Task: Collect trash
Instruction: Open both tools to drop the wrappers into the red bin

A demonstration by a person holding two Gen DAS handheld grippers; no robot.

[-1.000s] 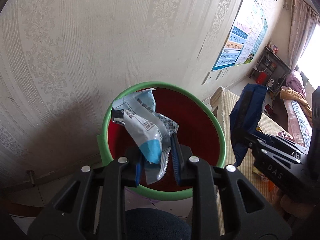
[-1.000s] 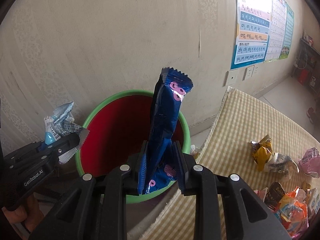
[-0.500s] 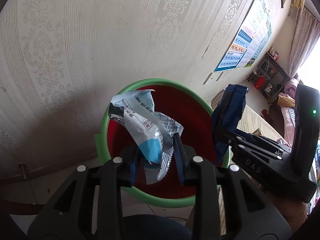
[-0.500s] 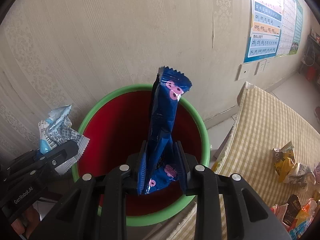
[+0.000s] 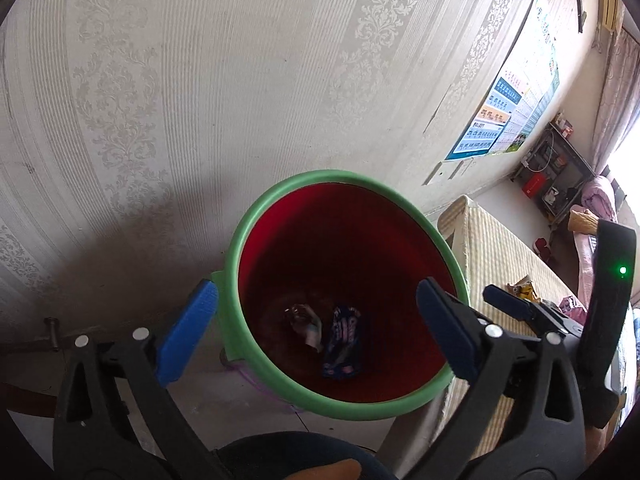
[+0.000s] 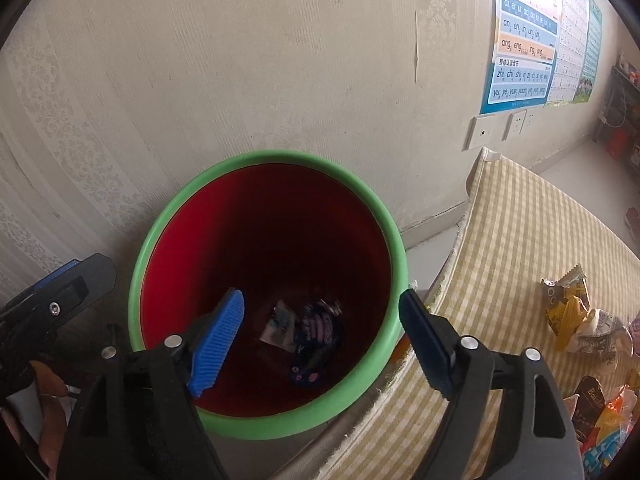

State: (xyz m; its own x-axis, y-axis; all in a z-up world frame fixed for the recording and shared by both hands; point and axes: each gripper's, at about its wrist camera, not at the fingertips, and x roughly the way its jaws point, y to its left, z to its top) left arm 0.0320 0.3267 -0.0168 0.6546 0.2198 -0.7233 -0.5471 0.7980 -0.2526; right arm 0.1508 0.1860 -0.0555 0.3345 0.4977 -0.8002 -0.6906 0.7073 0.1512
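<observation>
Both my tools hang over the green-rimmed bin (image 6: 394, 236) — left tool (image 5: 316, 328) and right tool (image 6: 322, 320) spread wide, empty. Below them lie the blue wrapper (image 6: 314, 340) and pale wrapper (image 6: 280, 326). More wrappers (image 6: 576, 316) wait on the table to my right — lift clear before swinging over

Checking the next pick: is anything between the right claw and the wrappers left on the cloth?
Nothing visible. The right claw hangs open over the bin; the wrappers lie uncovered on the checked cloth to its right.
</observation>
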